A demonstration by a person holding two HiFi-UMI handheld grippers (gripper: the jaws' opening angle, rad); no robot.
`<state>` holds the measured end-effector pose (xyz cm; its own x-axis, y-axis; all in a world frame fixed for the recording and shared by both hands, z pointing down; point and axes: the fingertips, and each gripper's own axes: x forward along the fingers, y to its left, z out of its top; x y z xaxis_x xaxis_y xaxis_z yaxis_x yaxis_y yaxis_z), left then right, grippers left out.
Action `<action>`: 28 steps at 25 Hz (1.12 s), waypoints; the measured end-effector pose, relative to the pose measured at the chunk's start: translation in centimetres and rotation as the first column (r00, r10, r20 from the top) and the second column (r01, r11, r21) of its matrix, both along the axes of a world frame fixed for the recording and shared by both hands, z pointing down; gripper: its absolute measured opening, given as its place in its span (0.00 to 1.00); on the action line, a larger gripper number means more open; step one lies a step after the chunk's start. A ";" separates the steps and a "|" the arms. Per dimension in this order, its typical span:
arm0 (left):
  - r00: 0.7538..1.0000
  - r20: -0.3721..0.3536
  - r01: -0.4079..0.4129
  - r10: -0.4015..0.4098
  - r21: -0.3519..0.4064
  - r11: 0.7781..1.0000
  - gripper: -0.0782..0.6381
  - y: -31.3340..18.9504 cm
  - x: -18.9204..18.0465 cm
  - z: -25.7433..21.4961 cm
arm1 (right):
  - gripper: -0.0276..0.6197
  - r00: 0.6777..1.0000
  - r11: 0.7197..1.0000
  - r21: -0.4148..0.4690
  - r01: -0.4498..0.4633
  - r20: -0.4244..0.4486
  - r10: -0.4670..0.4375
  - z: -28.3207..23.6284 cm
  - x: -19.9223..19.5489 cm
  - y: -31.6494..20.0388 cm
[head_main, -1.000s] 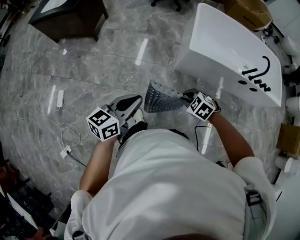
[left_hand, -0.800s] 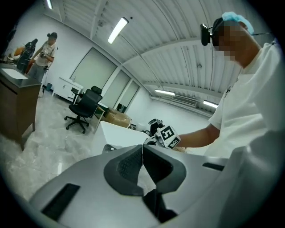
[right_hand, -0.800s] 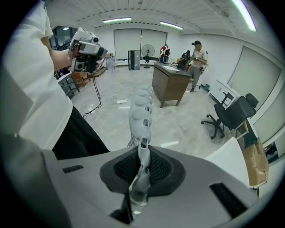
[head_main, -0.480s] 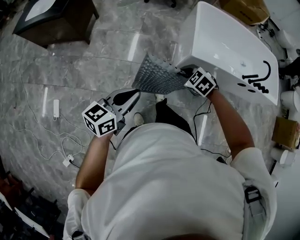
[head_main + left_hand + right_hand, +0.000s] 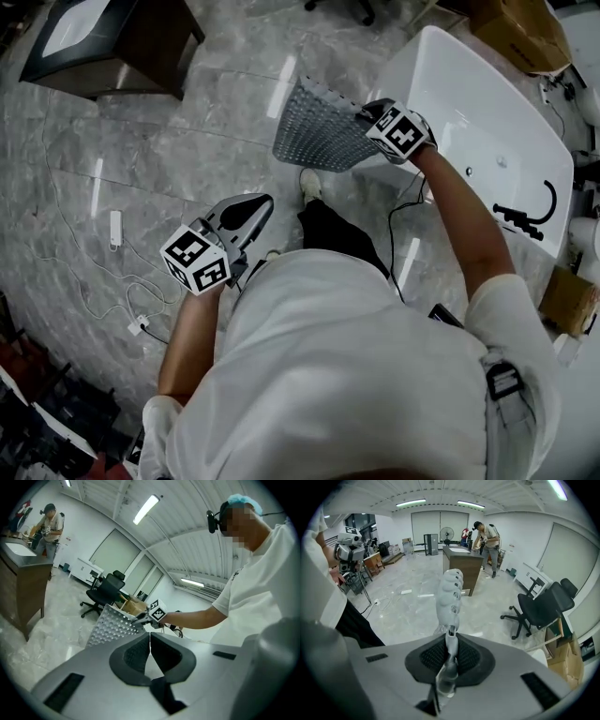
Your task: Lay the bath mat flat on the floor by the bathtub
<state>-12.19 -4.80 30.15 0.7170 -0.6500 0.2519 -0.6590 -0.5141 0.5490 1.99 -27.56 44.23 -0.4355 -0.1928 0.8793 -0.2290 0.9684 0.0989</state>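
The bath mat [image 5: 321, 129] is a translucent grey sheet covered in round studs. It hangs in the air, spread out and tilted, beside the white bathtub [image 5: 487, 122]. My right gripper [image 5: 367, 114] is shut on one edge of it; in the right gripper view the mat [image 5: 450, 597] rises edge-on from between the pads. My left gripper [image 5: 255, 208] hovers lower and nearer my body, shut with nothing in it. From the left gripper view the mat [image 5: 112, 626] and the right gripper [image 5: 140, 617] show beyond its closed jaws.
The grey marble floor [image 5: 159, 150] lies beneath. A dark wooden vanity [image 5: 112, 42] stands at the far left. A white cable and power strip [image 5: 114, 229] trail on the floor at left. A cardboard box [image 5: 525, 33] sits past the tub. Office chairs [image 5: 539, 609] and a standing person [image 5: 487, 538] are farther off.
My right gripper has lifted the mat higher and farther forward beside the tub, and the mat has spread wider. My left gripper has dropped back slightly toward my body.
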 end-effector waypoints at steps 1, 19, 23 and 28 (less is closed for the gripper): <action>1.000 0.002 0.000 0.000 -0.009 1.000 0.14 -2.1 0.5 0.1 | 0.10 1.000 1.000 0.004 0.005 -0.008 -0.005 0.4 0.1 -2.9; 0.998 -0.041 -0.046 0.039 -0.199 0.979 0.14 -23.8 5.1 7.1 | 0.10 0.989 0.946 0.321 -0.041 -0.122 0.085 11.0 3.1 -48.0; 0.997 -0.072 -0.055 0.039 -0.230 0.972 0.14 -25.4 5.9 10.7 | 0.10 0.982 0.938 0.342 -0.059 -0.150 0.117 17.9 3.7 -49.8; 0.993 -0.116 -0.064 0.032 -0.288 0.956 0.14 -25.5 6.9 14.7 | 0.10 0.974 0.969 0.234 -0.078 -0.191 0.124 30.1 3.8 -43.7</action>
<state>-5.28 -30.33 44.83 0.7791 -0.5244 0.3435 -0.5655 -0.3514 0.7461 5.81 -71.29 74.34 -0.2213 -0.4283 0.8761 -0.2769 0.8890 0.3646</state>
